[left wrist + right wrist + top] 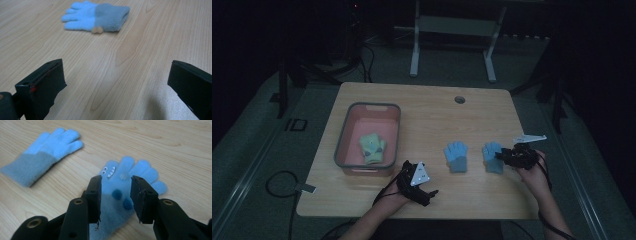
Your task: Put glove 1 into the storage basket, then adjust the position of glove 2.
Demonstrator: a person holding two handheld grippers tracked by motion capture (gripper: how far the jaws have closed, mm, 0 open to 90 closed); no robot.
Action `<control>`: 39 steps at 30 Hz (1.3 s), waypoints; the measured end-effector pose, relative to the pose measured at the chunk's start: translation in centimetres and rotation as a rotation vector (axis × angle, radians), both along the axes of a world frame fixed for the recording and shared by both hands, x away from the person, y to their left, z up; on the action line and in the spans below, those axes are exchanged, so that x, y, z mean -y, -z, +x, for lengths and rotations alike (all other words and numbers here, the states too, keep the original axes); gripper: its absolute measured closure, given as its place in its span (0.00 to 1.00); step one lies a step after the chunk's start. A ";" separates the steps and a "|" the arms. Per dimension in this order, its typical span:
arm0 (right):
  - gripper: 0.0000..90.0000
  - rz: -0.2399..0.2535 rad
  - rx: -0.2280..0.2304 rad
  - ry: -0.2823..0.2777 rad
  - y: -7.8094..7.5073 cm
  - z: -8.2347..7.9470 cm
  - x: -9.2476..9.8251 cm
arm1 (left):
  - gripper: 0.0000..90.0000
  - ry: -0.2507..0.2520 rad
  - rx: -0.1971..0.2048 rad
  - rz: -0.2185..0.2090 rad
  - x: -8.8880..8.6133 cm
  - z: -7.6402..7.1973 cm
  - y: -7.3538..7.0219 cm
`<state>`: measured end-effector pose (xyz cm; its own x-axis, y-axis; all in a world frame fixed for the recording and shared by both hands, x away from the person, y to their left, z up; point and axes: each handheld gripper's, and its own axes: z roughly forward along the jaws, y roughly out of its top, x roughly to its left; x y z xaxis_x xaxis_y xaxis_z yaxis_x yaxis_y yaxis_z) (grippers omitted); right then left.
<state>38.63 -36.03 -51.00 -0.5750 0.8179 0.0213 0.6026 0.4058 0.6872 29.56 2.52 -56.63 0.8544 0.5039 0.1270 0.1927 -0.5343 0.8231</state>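
Two blue gloves with grey cuffs lie flat on the wooden table (422, 120). The left blue glove (456, 156) (97, 16) (42, 157) lies alone, fingers pointing away from me. My right gripper (499, 156) (116, 180) hovers over the right blue glove (491, 151) (140, 170), which has a small monster face and dark pom-poms. Its jaws stand apart over the glove's palm and do not press on it. My left gripper (429, 196) (116, 66) rests low near the front edge, wide open with bare wood between its jaws. A yellow-green glove (372, 146) lies in the bin.
A grey bin with a pink inside (343, 134) stands at the table's left. A round cable hole (459, 99) sits near the far edge. A white frame (414, 55) stands on the floor beyond the table, and a cable loop (277, 182) lies on the floor at left.
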 end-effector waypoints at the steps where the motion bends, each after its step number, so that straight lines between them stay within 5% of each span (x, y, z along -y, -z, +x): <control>1: 0.67 -0.001 0.003 -0.003 0.0 0.0 0.0 | 0.02 0.000 0.001 0.000 0.0 0.0 0.0; 23: 0.63 -0.019 0.005 -0.061 0.5 0.7 -0.4 | 0.02 0.003 -0.002 0.002 0.0 0.0 0.0; 39: 0.79 -0.086 -0.029 -0.075 3.2 1.4 -0.2 | 0.02 0.004 -0.001 0.000 0.0 -0.1 0.1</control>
